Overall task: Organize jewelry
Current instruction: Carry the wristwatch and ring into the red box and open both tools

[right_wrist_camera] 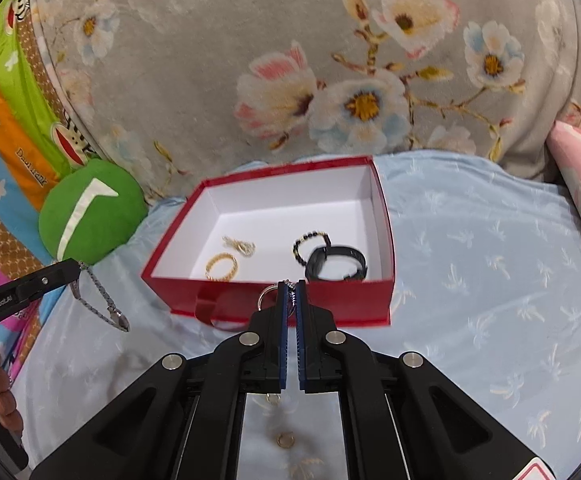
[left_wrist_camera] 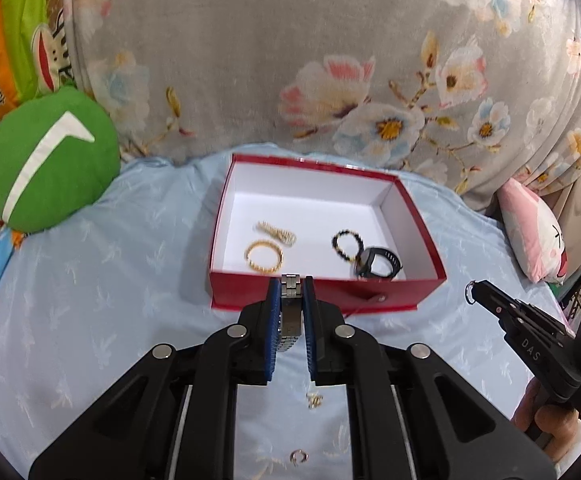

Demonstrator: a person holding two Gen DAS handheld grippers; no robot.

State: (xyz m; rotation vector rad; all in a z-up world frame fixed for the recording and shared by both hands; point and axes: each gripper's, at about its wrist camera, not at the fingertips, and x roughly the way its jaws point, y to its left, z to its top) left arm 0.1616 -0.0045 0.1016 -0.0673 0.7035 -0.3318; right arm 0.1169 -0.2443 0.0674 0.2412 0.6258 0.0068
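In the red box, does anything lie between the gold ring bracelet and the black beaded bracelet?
No. In both wrist views, only bare white box floor separates the gold ring bracelet from the black beaded bracelet.

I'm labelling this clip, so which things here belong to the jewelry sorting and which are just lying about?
Part of the job:
- red box
- gold bangle, gold chain, black bead bracelet, black watch inside it
- metal watch band in left claw
- small ring in right claw
- loose earrings on the sheet

Lying about:
- green cushion
- pink pillow
- floral blanket
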